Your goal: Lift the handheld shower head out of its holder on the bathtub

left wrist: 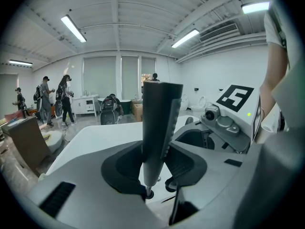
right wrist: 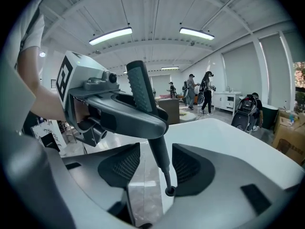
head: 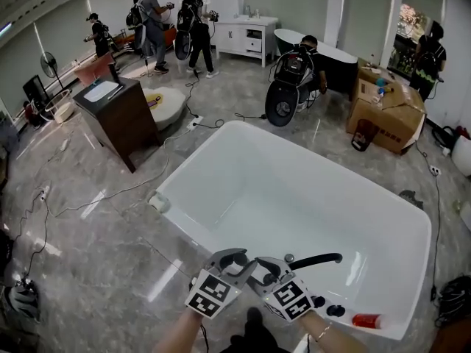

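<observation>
Left gripper view: left gripper clenched on the handheld shower head; right gripper released around its stem; best lifted straight up.

Light is cast evenly by ceiling strip lights; glare is seen on the floor. Edges are bent and darkened; nearest parts seem soft.

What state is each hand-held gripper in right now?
Left hand-held gripper: closed on the handheld shower head.
Right hand-held gripper: open, jaws either side of it, not gripping.
</observation>
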